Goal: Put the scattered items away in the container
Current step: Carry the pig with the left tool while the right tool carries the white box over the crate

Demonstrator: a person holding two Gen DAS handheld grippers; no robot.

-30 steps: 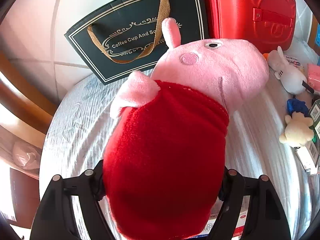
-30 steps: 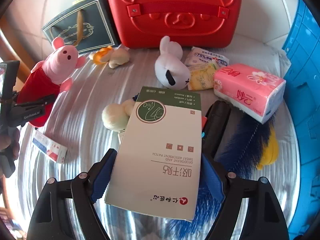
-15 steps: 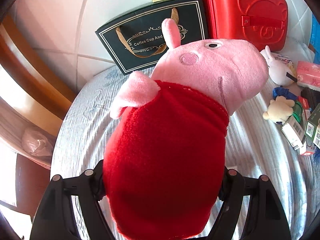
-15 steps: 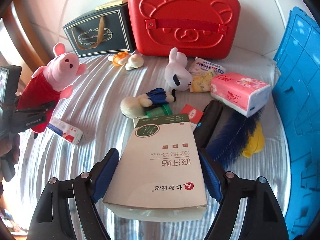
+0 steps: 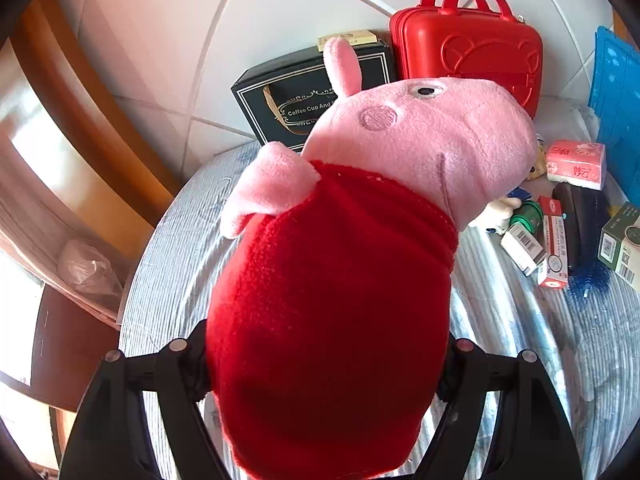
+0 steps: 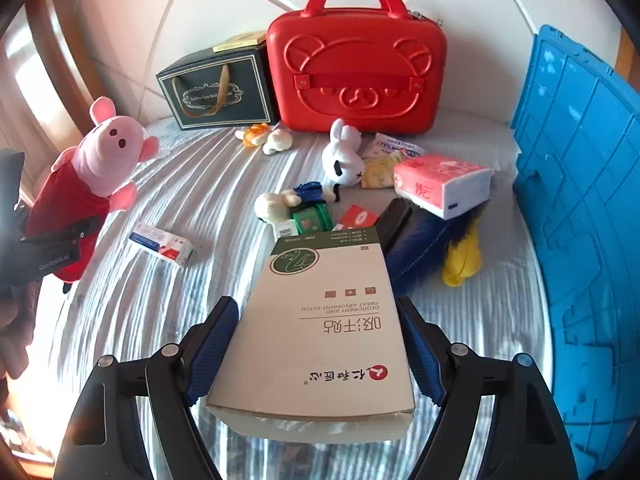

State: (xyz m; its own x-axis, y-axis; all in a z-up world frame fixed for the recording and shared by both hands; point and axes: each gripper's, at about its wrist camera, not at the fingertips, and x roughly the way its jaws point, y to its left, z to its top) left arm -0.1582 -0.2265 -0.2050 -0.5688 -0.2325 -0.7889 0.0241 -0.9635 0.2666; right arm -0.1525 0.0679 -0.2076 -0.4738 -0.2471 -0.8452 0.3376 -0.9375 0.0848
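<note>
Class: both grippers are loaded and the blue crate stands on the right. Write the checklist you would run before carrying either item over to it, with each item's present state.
1. Left gripper clamps the pig plush by its red body: ok.
2. Right gripper clamps the white box by both sides: ok.
3. Both items lifted off the bed: ok.
4. Blue crate in view: ok.
5. Crate's opening reachable: cannot tell.
</note>
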